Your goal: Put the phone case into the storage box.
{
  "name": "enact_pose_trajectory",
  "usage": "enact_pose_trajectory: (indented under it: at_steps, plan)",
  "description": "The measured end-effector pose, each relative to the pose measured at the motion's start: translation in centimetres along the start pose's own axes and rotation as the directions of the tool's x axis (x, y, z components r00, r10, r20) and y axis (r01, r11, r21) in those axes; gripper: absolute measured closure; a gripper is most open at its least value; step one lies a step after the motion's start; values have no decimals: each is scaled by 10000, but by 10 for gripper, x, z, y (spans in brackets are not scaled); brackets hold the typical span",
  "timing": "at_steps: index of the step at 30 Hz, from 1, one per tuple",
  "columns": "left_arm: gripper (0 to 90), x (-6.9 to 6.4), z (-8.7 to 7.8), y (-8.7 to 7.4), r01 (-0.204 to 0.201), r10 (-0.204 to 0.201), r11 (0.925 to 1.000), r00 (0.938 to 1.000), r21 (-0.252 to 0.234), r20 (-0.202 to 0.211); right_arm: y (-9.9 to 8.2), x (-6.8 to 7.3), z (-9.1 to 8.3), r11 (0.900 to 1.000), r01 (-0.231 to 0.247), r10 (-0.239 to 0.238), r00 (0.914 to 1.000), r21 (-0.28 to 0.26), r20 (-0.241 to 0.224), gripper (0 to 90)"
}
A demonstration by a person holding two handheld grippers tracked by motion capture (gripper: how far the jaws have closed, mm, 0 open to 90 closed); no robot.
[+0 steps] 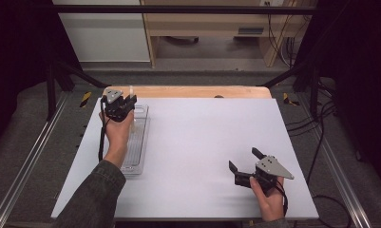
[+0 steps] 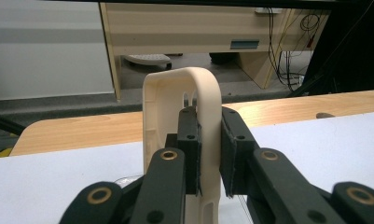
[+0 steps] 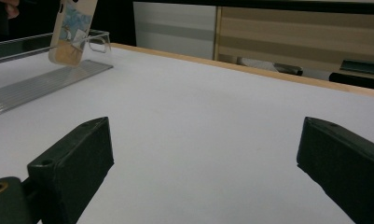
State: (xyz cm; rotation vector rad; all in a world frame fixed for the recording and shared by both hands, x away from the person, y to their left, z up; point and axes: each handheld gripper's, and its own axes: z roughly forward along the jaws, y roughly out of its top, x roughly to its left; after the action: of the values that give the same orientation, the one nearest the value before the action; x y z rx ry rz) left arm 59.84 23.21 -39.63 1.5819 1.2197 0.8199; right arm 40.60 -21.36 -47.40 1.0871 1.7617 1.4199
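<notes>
Nearest the person, the right gripper [image 1: 245,167] is resting low over the white table [image 1: 202,142] at its near right, its jaws standing wide apart with nothing between them; in the right gripper view the matte black pads [image 3: 75,158] are framing bare tabletop. Farther off, at the left, the left gripper [image 1: 124,105] is clamping a cream phone case [image 2: 194,107] by one side rail, and the left gripper view is showing both pads [image 2: 189,149] pressing on that rail. The case is hanging upright above the far end of a clear plastic tray [image 1: 137,142], not touching it as far as can be told.

Step in hand, as judged: the case is being carried at the tray, either lifted out or about to be set in; which of the two cannot be told. The next move is calling for a steady vertical path past the tray's low wall, with the grip kept square so that the thin rail is not twisting.

Materials and shapes: the case is a smooth, rounded-cornered shell, cream inside, with a printed picture on its back [image 3: 72,28]. The tray is long, transparent and ribbed along its floor. The tabletop is a flat matte white, edged at the far side by a pale wood strip [image 1: 188,91].
</notes>
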Motion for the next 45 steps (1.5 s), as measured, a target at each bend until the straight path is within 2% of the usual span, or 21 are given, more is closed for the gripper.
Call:
enact_pose_trajectory:
  at_steps: [9, 14, 45]
  plan:
    - [798, -2, 3, 0, -10, 10, 10000, 9999, 8, 103, 0, 0, 0, 10000, -9, 9, 10000, -4, -7, 36]
    - [799, -3, 6, -1, 125, -124, 9999, 9998, -46, 183, 0, -1, -1, 10000, -29, 29, 10000, -37, 27, 36]
    - [798, -5, 16, 0, -53, 53, 10000, 9996, -7, 290, 1, -1, -1, 9999, -79, 79, 10000, -86, 1, 36]
